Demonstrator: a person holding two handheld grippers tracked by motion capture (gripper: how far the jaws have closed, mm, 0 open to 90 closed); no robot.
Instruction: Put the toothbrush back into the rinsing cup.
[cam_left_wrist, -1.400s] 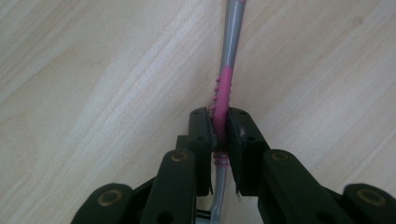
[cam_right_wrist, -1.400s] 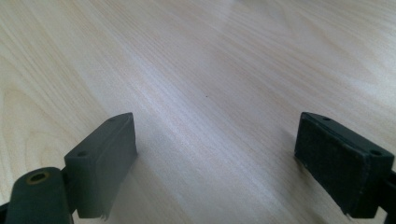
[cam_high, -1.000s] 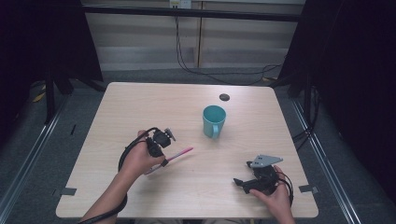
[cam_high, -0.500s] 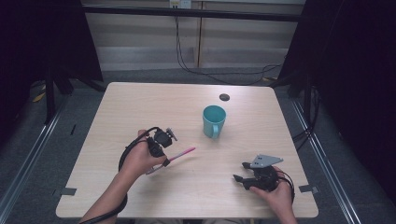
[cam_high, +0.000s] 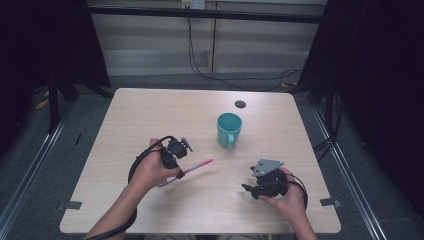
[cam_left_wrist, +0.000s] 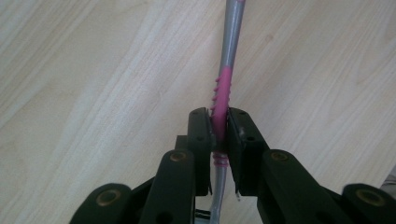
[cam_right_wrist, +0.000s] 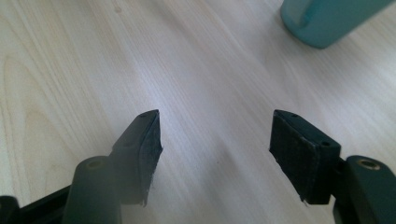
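Little has shifted over the last second: the left gripper (cam_high: 176, 150) stays over the near-left part of the table (cam_high: 125, 115) with the pink toothbrush (cam_high: 192, 167) in its grip, while the right gripper (cam_high: 262, 182) has edged slightly along the near-right edge. The teal mug (cam_high: 229, 129) and the small dark disc (cam_high: 240, 104) beyond it sit where they were.

In the left gripper view, the 2 jaws are closed on the toothbrush (cam_left_wrist: 223, 88) at its ribbed pink grip section, with the grey shaft running on ahead of them. Clamping there likely gives the pads a rubbery, non-slip hold and leaves the long end free to aim. From the high view the brush angles toward the mug, its far tip near the tabletop; whether it touches the wood I cannot tell. My guess is that the mug is the destination.

The right gripper (cam_right_wrist: 215, 140) has its jaws spread wide with nothing between them, resting low over bare wood, the mug's base (cam_right_wrist: 327, 21) ahead of it, probably parked clear or ready to steady the mug.
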